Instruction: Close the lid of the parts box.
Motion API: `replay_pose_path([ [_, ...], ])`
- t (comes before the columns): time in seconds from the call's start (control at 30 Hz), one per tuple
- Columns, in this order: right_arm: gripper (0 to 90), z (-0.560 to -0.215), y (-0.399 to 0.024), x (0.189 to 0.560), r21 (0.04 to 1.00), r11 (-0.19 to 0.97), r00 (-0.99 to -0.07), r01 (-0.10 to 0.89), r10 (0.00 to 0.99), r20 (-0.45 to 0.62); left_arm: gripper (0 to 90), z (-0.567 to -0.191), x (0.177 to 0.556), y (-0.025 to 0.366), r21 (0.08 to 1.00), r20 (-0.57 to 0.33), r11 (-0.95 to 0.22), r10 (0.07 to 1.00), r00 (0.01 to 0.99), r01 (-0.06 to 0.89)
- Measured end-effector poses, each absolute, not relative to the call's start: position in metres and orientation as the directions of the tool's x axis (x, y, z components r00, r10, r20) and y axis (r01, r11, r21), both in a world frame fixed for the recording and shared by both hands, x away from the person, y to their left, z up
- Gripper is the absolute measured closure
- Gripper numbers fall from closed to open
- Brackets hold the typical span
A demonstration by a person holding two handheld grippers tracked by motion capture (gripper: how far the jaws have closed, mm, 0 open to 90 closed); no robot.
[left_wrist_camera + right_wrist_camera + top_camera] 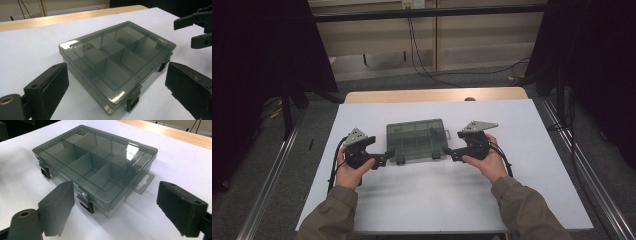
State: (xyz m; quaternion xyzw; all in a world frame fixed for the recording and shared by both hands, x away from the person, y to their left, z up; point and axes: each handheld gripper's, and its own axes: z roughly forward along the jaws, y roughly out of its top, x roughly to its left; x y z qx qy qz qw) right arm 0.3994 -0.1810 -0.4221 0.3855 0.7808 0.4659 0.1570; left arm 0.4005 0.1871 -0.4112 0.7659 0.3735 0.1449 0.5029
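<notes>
A smoky, see-through compartment box [417, 140] lies flat in the middle of the white table cover, lid down. Two dark latches [132, 100] sit on its near edge and a hang tab [145, 182] sticks out of its right end. My left gripper [387, 157] sits level just off the box's front left corner, jaws open, and in the left gripper view [117, 75] the pads stand apart from the box [115, 60]. My right gripper [449, 151] sits off the front right corner, also open [117, 195], touching nothing. The box [97, 162] looks empty.
The white cover [512, 130] spans the table, with a strip of bare wood [432, 95] along the far edge. Black curtains hang at both sides, cables [422, 60] run over the floor behind, and metal rails [582, 170] flank the table.
</notes>
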Motion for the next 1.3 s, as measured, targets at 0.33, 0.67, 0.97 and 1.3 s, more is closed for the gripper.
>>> replay_pose_path([
  [0.33, 11.5, -0.423, -0.191, 0.391, 0.845, 0.274, -0.653, 0.46, 0.749, 0.113, 4.9, -0.411, 0.39, 0.196, 0.888, -0.142, -0.211, 0.719, 0.68, 0.409],
  [0.67, 10.8, -0.421, -0.202, 0.381, 0.851, 0.261, -0.646, 0.455, 0.755, 0.114, 4.7, -0.413, 0.384, 0.203, 0.899, -0.148, -0.19, 0.717, 0.681, 0.395],
  [0.97, 10.8, -0.421, -0.209, 0.373, 0.857, 0.256, -0.645, 0.447, 0.756, 0.11, 4.6, -0.415, 0.378, 0.208, 0.904, -0.143, -0.184, 0.721, 0.678, 0.387],
  [1.3, 10.8, -0.42, -0.218, 0.367, 0.862, 0.244, -0.636, 0.444, 0.764, 0.111, 4.1, -0.416, 0.369, 0.215, 0.918, -0.13, -0.174, 0.717, 0.685, 0.357],
])
